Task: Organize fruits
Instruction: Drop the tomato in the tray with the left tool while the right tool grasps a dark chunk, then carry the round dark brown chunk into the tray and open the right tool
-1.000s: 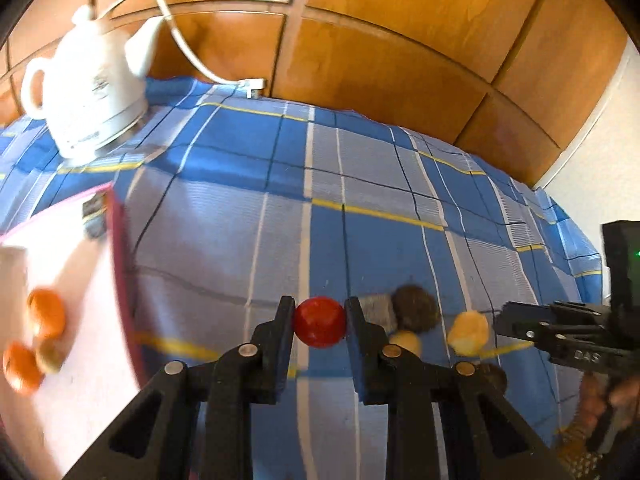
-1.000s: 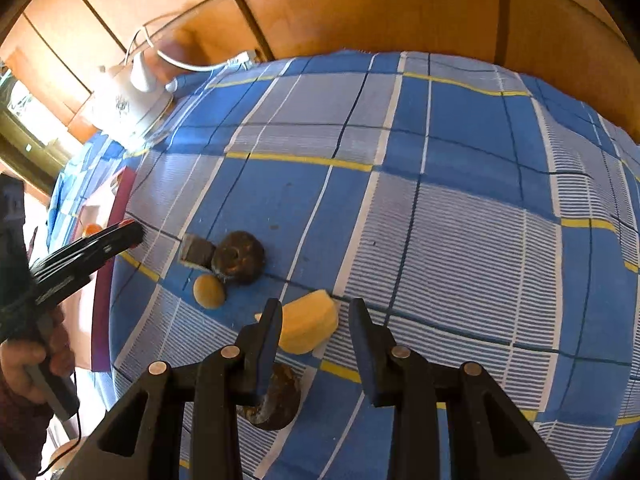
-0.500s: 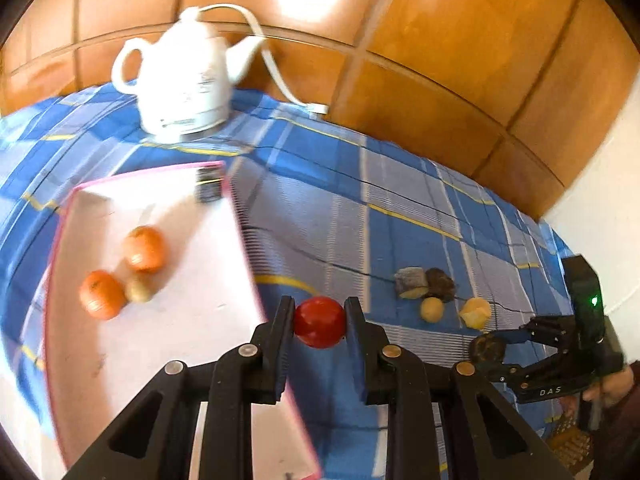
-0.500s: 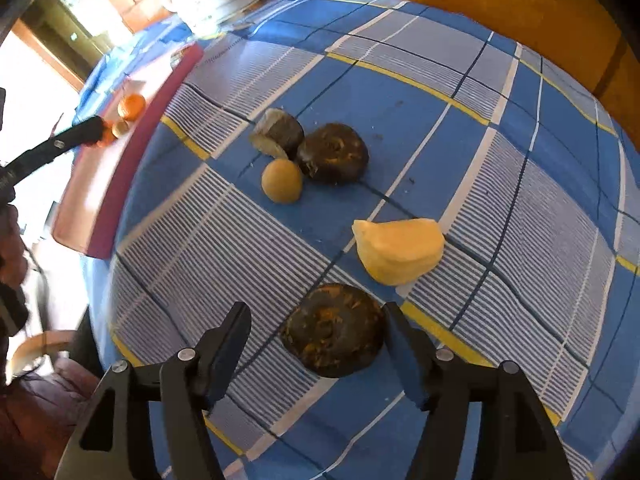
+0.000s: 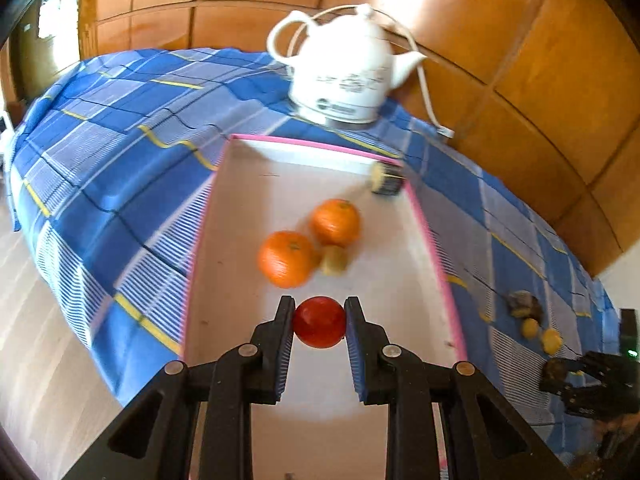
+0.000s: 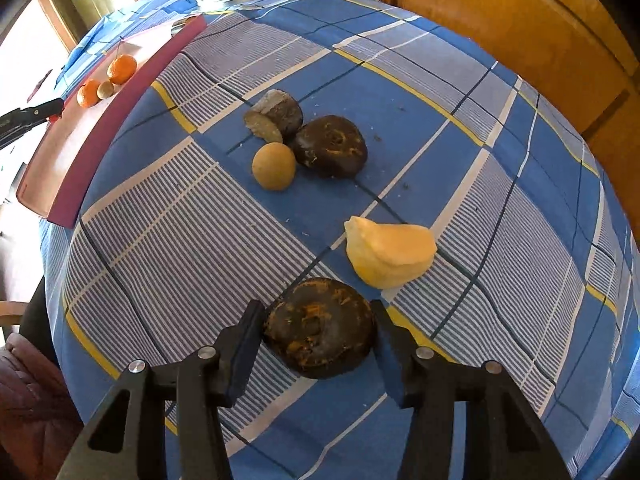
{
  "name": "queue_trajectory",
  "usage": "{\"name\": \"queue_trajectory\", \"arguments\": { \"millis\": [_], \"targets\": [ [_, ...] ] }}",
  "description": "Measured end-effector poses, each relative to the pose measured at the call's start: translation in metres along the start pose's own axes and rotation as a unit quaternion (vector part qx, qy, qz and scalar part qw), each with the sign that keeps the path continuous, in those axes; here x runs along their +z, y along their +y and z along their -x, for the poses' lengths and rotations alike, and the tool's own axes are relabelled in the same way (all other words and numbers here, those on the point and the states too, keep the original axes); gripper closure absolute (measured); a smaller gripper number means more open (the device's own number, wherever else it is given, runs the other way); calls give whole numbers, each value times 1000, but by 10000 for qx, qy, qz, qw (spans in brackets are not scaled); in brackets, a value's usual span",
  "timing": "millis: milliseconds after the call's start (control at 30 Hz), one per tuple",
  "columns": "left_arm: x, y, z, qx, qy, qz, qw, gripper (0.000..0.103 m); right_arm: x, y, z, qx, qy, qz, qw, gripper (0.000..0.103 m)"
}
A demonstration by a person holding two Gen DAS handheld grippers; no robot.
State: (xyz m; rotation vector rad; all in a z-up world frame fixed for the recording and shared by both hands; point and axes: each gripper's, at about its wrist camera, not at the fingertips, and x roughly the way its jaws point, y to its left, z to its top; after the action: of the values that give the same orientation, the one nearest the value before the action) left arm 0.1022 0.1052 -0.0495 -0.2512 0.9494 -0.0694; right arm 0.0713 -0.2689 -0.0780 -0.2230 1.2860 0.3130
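My left gripper is shut on a red tomato and holds it over the near part of a white tray with a pink rim. In the tray lie two oranges, a small brownish fruit and a small dark piece. My right gripper has its fingers on both sides of a dark round fruit on the cloth and touches it. Beyond it lie a yellow piece, a tan ball, a dark lump and a cut dark piece.
A white electric kettle with its cord stands behind the tray, against the wooden wall. The blue checked cloth covers a round table. The table edge drops to the floor on the left of the left wrist view. A dark red seat stands at the right wrist view's lower left.
My left gripper carried the tomato leftward from the cloth to above the tray. My right gripper moved off the yellow piece and closed in around the dark round fruit.
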Motion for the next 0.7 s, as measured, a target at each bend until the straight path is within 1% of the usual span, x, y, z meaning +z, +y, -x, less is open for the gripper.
{"name": "queue_trajectory", "arguments": {
  "millis": [100,300,367,433,500,567,633,700],
  "targets": [
    [1,8,-7,219,51,-57,9997,78,2,2,-1,-20,-12,21,10000,50],
    [-1,20,-14,425,42,18,9991,77,2,1,0,-19,-32,32,10000,50],
    [-3,21,-15,431,46,59,9990,75,0,-1,-1,-20,-38,42,10000,50],
    [-6,21,-13,475,31,93,9988,69,0,-1,-1,-26,-44,55,10000,50],
    [-9,20,-8,575,-31,125,9983,68,-2,0,0,-39,-50,74,10000,50],
    [-12,16,-1,752,-130,101,9970,66,-1,0,-3,-48,-54,83,9999,50],
    [-17,11,6,804,-223,63,9965,59,-2,0,-3,-58,-59,88,9999,50],
    [-22,3,11,831,-273,-19,9962,58,-2,2,-2,-72,-67,99,9999,50]
  ]
}}
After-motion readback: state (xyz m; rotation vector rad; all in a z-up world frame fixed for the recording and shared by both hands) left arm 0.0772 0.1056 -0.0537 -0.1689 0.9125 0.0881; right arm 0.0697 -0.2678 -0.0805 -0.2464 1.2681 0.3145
